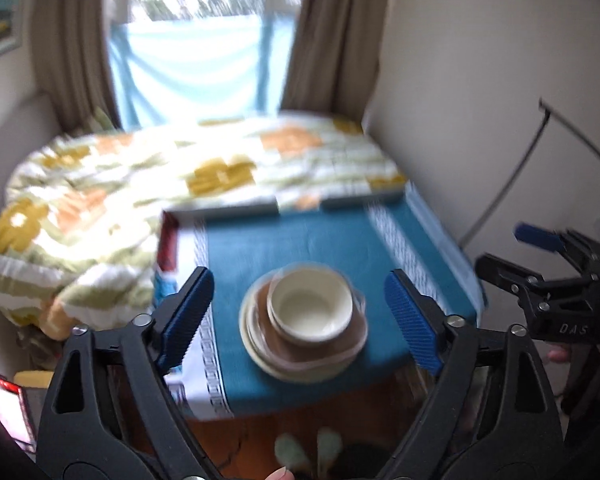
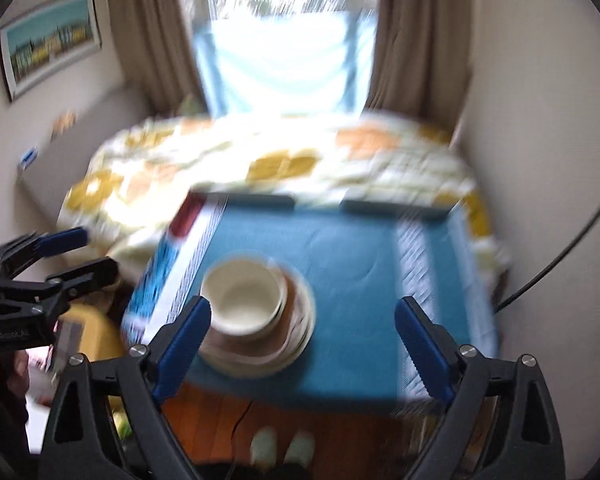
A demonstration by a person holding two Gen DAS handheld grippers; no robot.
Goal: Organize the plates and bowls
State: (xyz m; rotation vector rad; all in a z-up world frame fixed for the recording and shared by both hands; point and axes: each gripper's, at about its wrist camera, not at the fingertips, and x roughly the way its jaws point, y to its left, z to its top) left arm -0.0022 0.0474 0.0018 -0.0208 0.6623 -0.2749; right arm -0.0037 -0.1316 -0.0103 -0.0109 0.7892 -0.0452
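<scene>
Both spread, empty, left gripper (image 1: 300, 312) and right gripper (image 2: 302, 328) hover off the table's (image 1: 300, 236) near edge.

A cream bowl (image 1: 310, 306) sits upright atop stacked brown and cream plates (image 1: 300, 360), toward the teal tabletop's (image 1: 292, 240) 6 o'clock edge.

My left gripper (image 1: 300, 312) shows black plastic arms with triangular cut-outs, silver round screws at the joints, and ribbed blue pads (image 1: 188, 316) on the fingers. My right gripper (image 2: 302, 340) is the same build: black frame, silver screws, blue pads (image 2: 420, 344). White lettering marks its black body.
</scene>
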